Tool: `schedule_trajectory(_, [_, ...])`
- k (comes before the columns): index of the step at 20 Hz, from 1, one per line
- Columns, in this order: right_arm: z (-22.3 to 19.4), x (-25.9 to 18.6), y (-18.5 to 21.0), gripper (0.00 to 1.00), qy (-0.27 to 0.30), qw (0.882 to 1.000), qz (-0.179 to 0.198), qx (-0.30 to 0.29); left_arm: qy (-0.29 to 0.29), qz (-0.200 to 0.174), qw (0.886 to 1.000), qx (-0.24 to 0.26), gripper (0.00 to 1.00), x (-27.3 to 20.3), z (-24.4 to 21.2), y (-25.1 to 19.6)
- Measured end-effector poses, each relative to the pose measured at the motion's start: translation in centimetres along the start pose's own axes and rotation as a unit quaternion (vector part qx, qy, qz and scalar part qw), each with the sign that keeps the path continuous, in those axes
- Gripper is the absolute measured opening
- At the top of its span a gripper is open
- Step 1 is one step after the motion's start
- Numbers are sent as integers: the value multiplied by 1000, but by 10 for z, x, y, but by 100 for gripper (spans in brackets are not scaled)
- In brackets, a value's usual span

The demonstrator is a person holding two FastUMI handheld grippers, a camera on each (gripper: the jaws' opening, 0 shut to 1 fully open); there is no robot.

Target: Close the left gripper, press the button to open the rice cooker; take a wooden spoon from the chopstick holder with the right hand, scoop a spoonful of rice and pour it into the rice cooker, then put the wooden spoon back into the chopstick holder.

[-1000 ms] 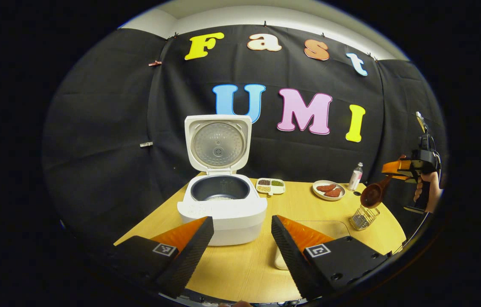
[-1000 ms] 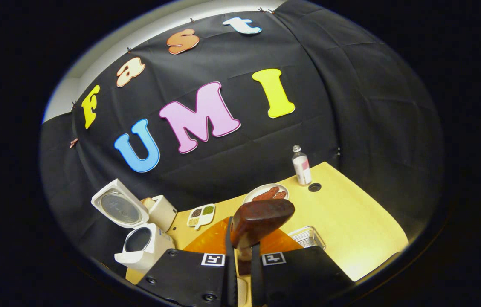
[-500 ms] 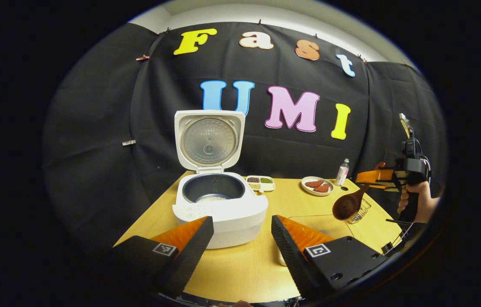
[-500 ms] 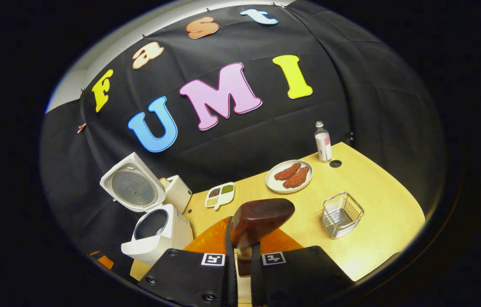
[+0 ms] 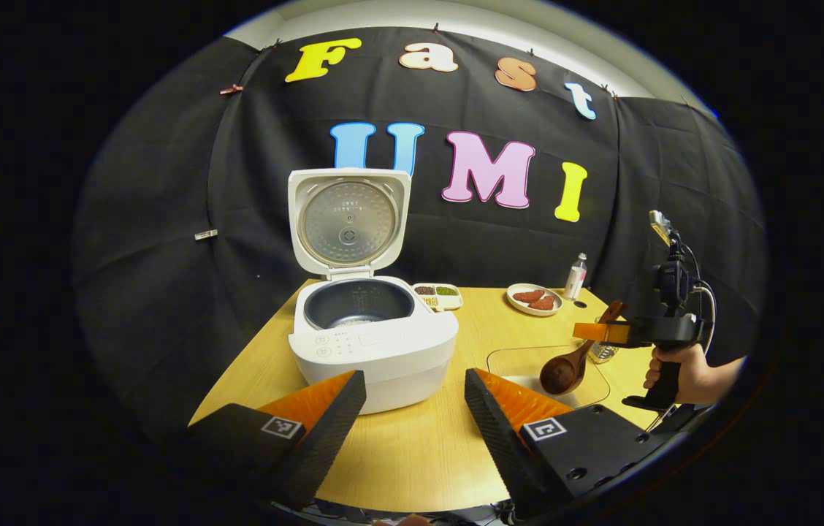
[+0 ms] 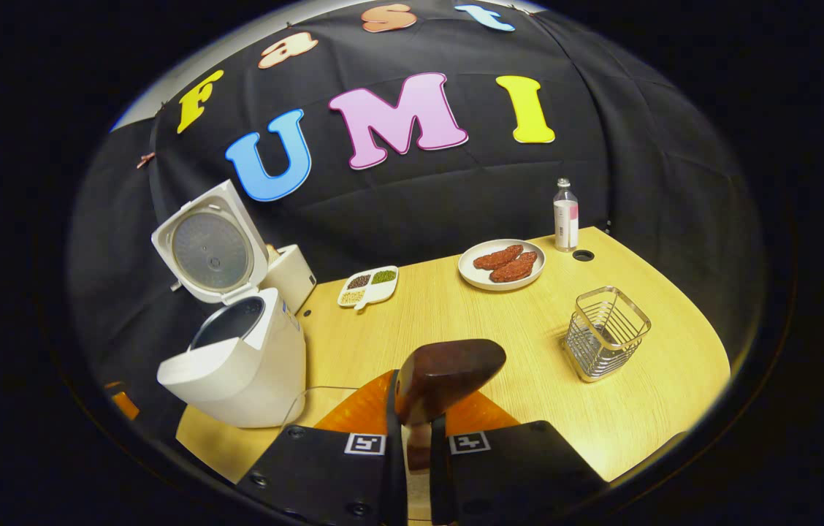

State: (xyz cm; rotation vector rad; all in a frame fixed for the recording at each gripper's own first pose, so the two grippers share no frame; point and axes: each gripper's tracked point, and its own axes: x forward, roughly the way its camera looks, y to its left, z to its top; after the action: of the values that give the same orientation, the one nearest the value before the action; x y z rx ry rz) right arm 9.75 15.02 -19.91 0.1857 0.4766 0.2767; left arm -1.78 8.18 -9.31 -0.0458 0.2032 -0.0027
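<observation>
The white rice cooker (image 5: 372,343) stands on the wooden table with its lid (image 5: 348,223) raised, and a little rice lies in its dark pot (image 5: 357,305). My left gripper (image 5: 412,424) is open just in front of it, holding nothing. To the right, a hand holds my right gripper (image 5: 605,332), shut on the handle of the dark wooden spoon (image 5: 564,371). The spoon's bowl hangs low over a clear container (image 5: 514,361). In the right gripper view the spoon's bowl (image 6: 448,369) sticks out past my right gripper (image 6: 416,446). The wire chopstick holder (image 6: 605,332) stands to the right, the cooker (image 6: 237,365) to the left.
At the back of the table are a sectioned dish of grains (image 6: 369,286), a plate with reddish-brown pieces (image 6: 501,263) and a small bottle (image 6: 565,217) beside a round hole (image 6: 583,256). A white box (image 6: 291,274) sits behind the cooker. The table's right edge curves close to the holder.
My right gripper has carried the spoon down and leftwards, from above the chopstick holder to low over the clear container. The left gripper stayed open and shifted slightly.
</observation>
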Motion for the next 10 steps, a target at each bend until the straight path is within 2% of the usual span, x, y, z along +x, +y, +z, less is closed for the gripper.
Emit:
schedule_trajectory(6, [-24,7,26,17,6,1000,0,16,0,6,1000,0,94,-2,-2,7])
schedule_trajectory(10, [-36,3,51,17,18,1000,18,16,1,15,1000,-14,94,-6,-7,10])
